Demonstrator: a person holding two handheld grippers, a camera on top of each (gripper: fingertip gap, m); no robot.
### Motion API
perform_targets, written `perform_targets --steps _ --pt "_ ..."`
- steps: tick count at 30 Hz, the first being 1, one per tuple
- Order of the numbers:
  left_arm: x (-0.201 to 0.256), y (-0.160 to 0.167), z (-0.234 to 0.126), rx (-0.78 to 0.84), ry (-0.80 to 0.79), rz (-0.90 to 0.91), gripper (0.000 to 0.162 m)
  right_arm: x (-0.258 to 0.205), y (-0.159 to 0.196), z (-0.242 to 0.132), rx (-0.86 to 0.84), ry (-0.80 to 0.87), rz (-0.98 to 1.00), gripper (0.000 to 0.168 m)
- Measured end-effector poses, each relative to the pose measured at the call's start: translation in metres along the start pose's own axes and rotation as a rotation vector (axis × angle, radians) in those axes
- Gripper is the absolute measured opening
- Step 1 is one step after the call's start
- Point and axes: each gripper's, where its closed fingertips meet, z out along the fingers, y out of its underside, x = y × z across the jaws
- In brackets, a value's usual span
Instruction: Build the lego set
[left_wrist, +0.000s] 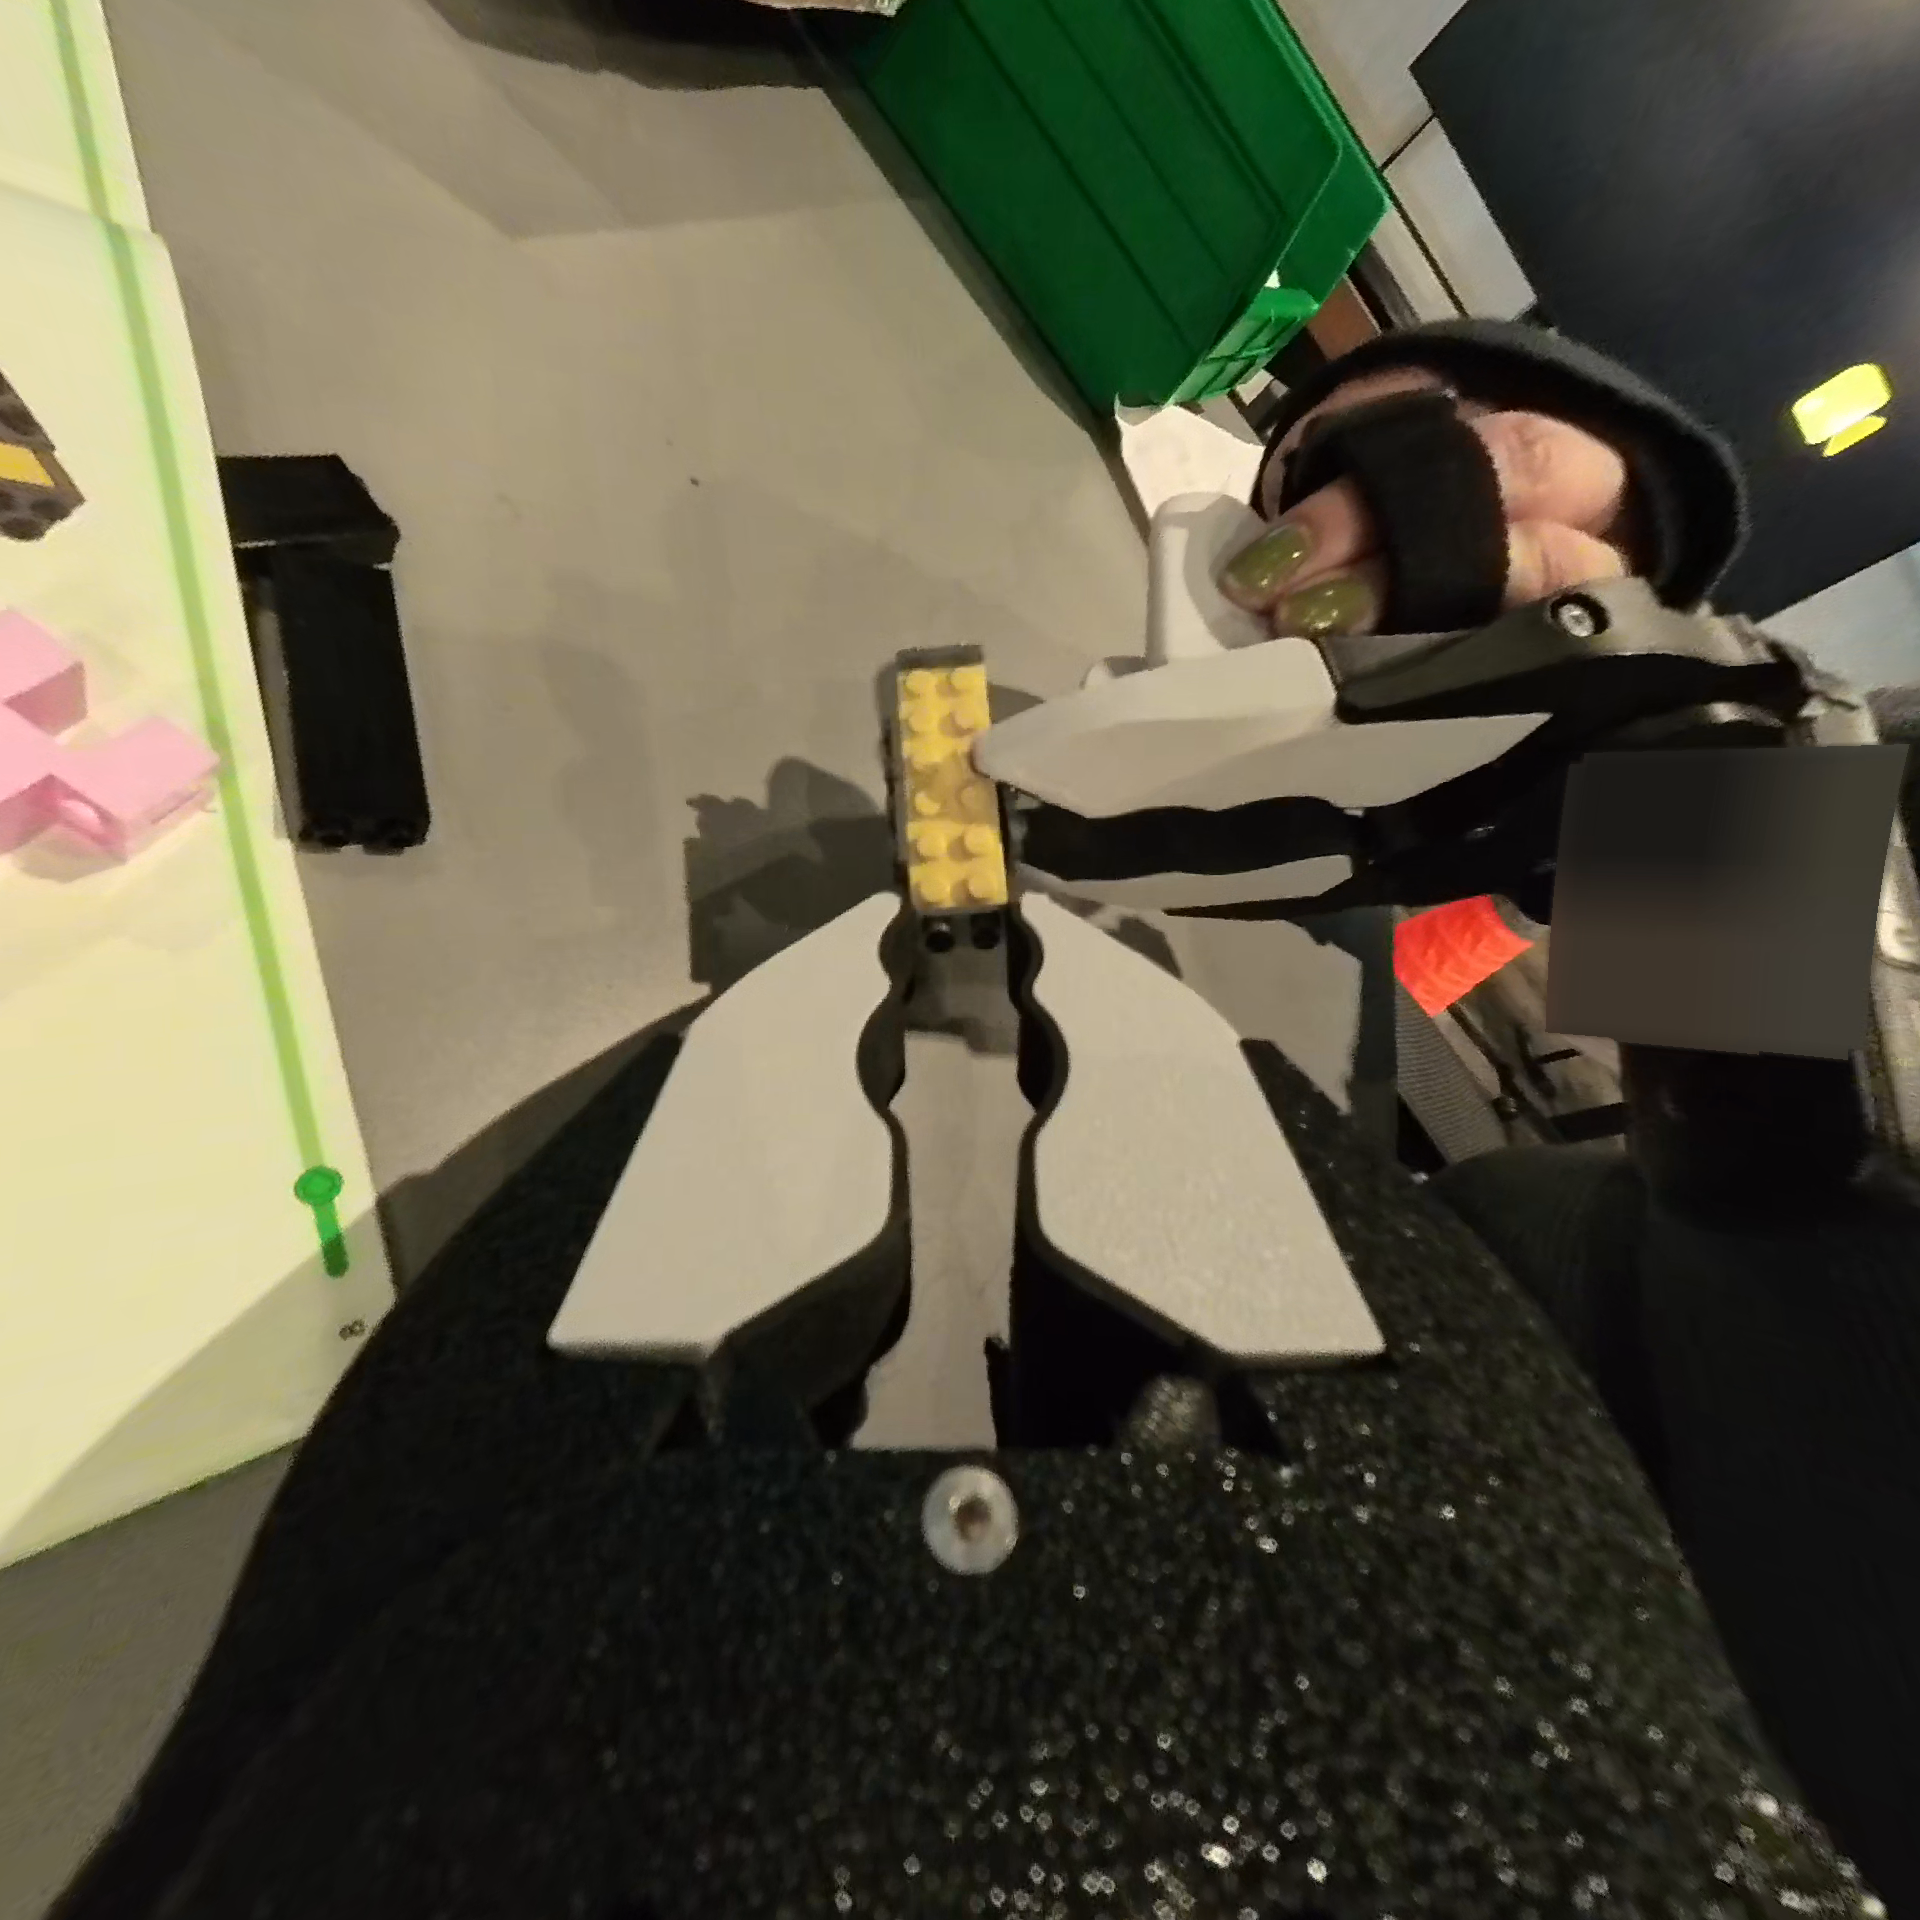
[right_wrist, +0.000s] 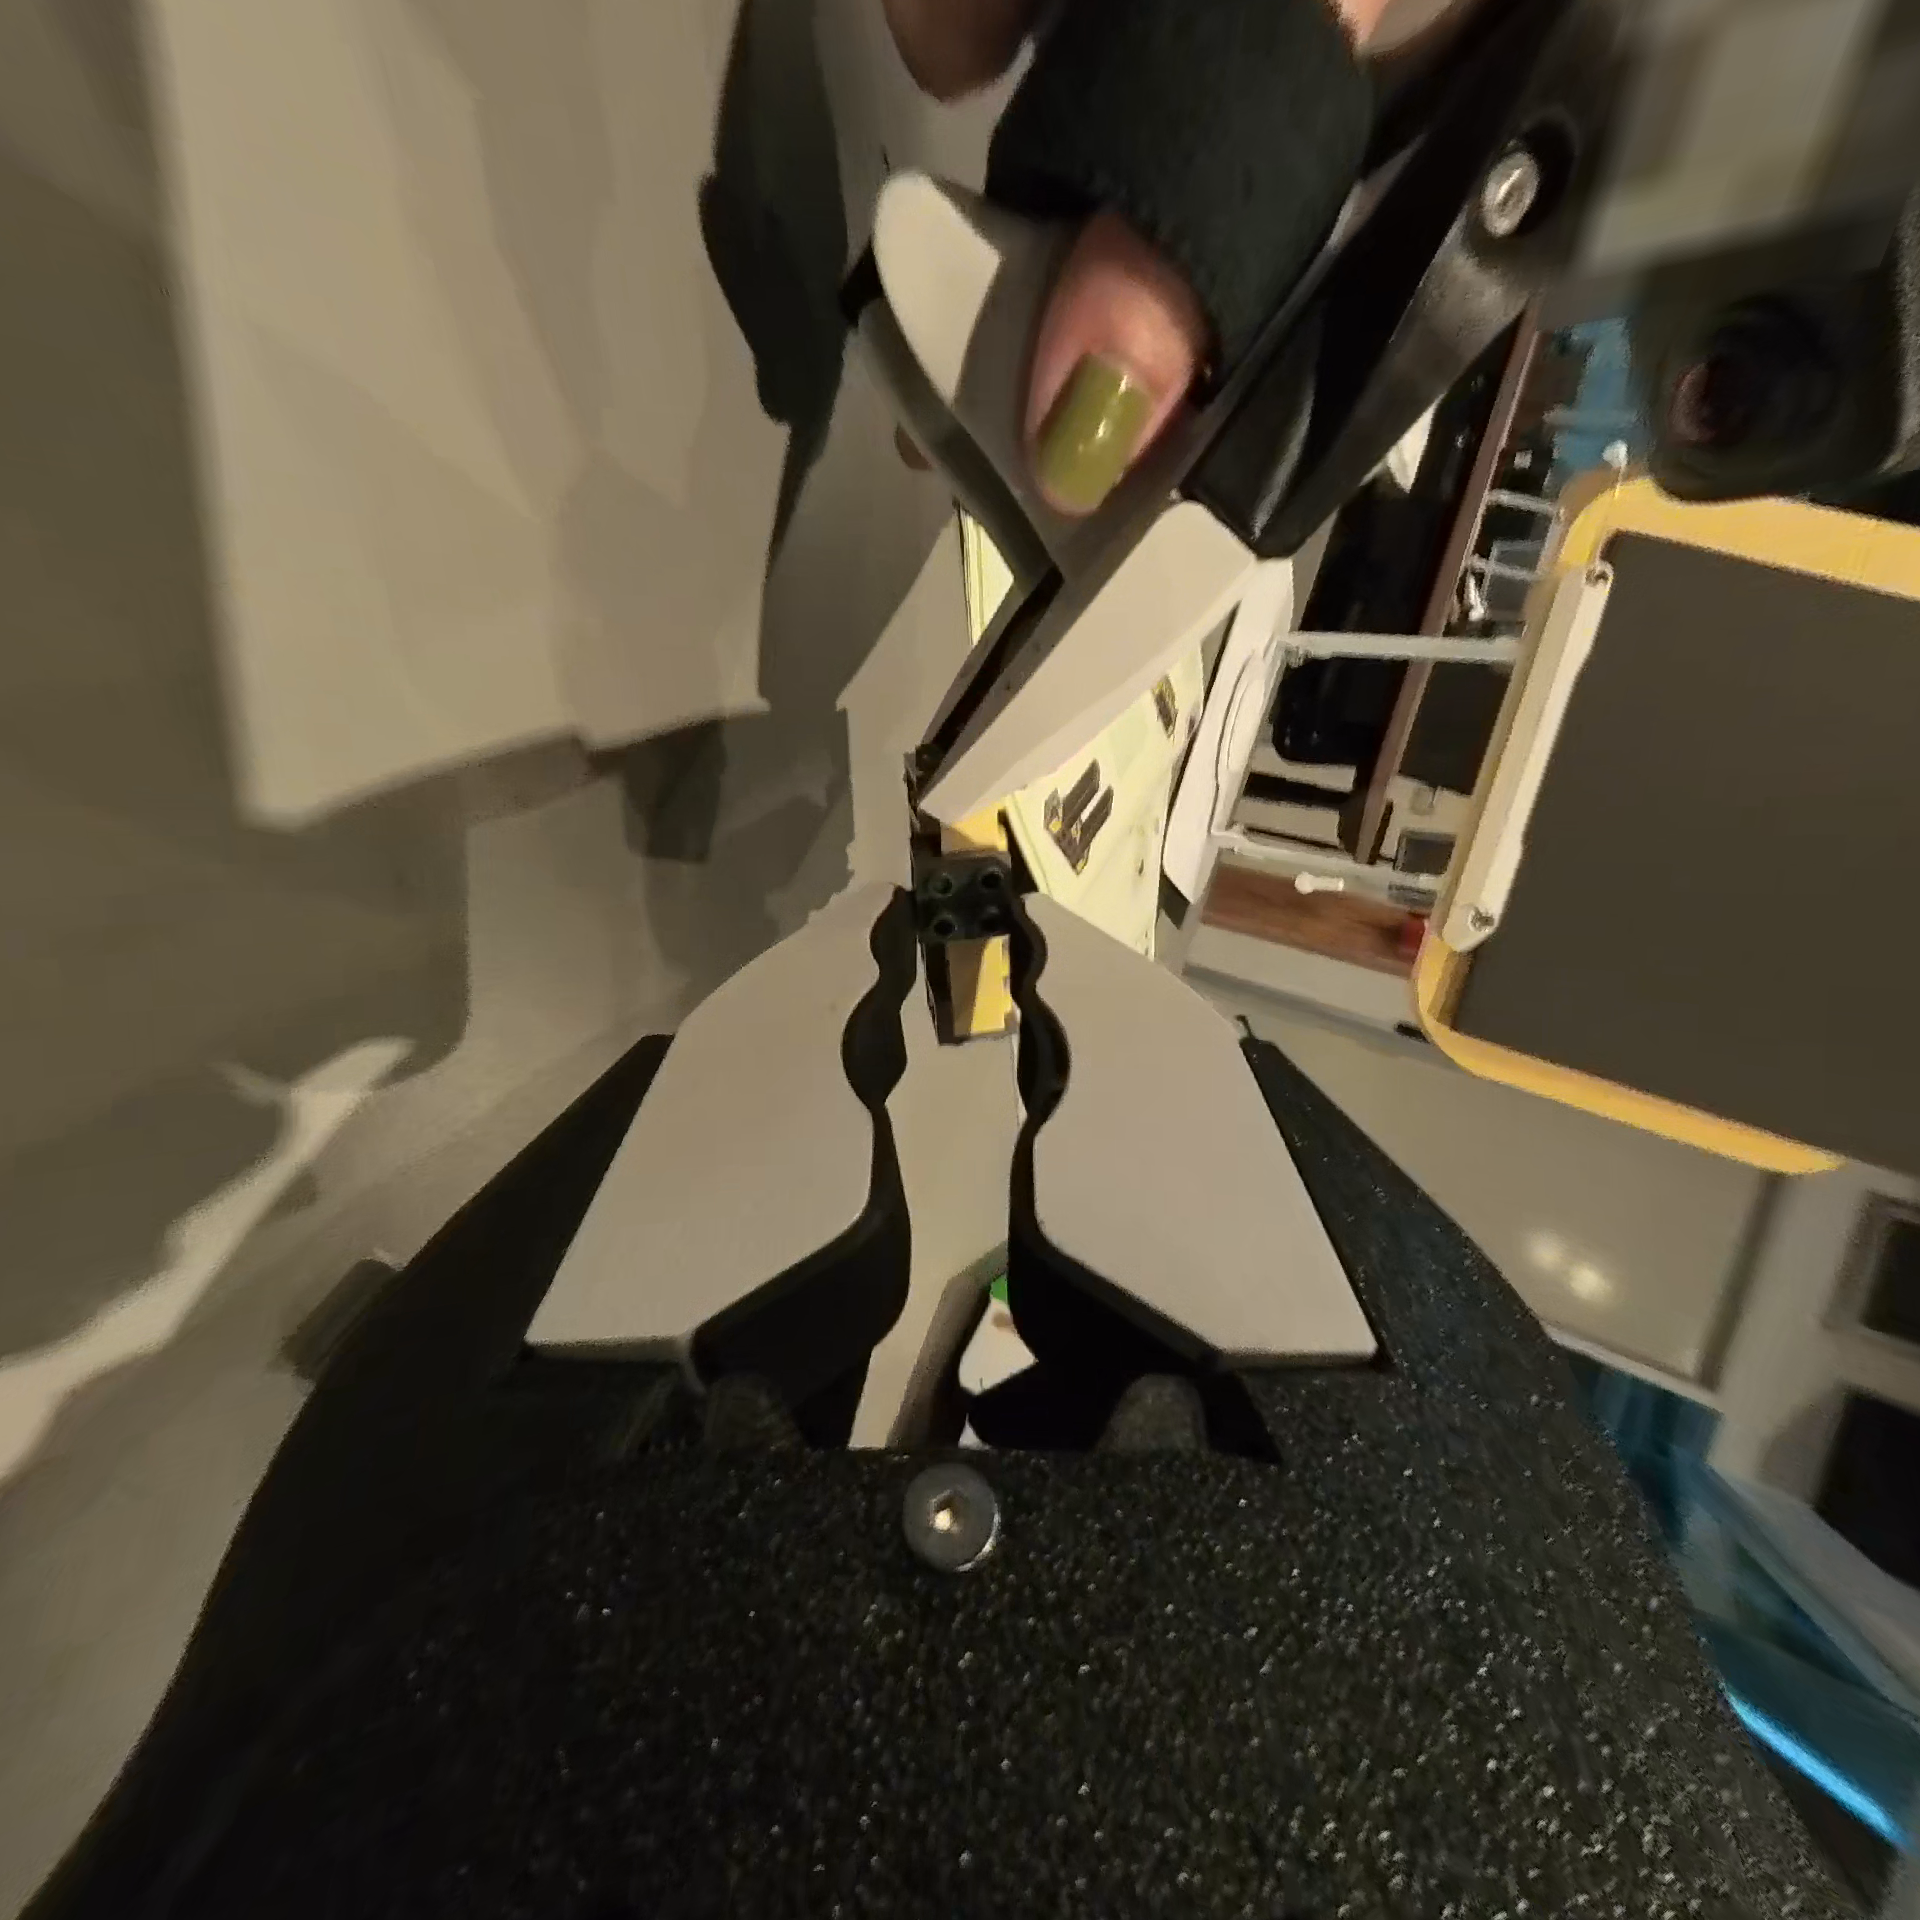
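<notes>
Both grippers on yellow-black brick stack (studded).

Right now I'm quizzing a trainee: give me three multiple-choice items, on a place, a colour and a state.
1. In the left wrist view, the loose black piece lies: A left of the brick; B on it; C right of it.
2. The brick's studded face is: A red; B yellow; C blue.
3. The left gripper is: A open wide; B out of view; C shut on the brick.
Key: A, it sits apart at left; B, yellow studs show; C, its fingertips pinch the brick's end.
</notes>
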Motion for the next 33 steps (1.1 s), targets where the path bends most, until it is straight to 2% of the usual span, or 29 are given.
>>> perform_targets --steps 20,33 --pt "-0.0010 0.0043 0.0007 -0.023 0.006 -0.014 0.016 -0.0001 -0.0026 0.0004 0.027 0.032 -0.033 0.024" --pt "0.0006 0.0064 0.0022 -0.039 0.028 -0.028 0.016 -0.0057 -0.0052 0.0004 0.069 0.003 -0.041 0.017"
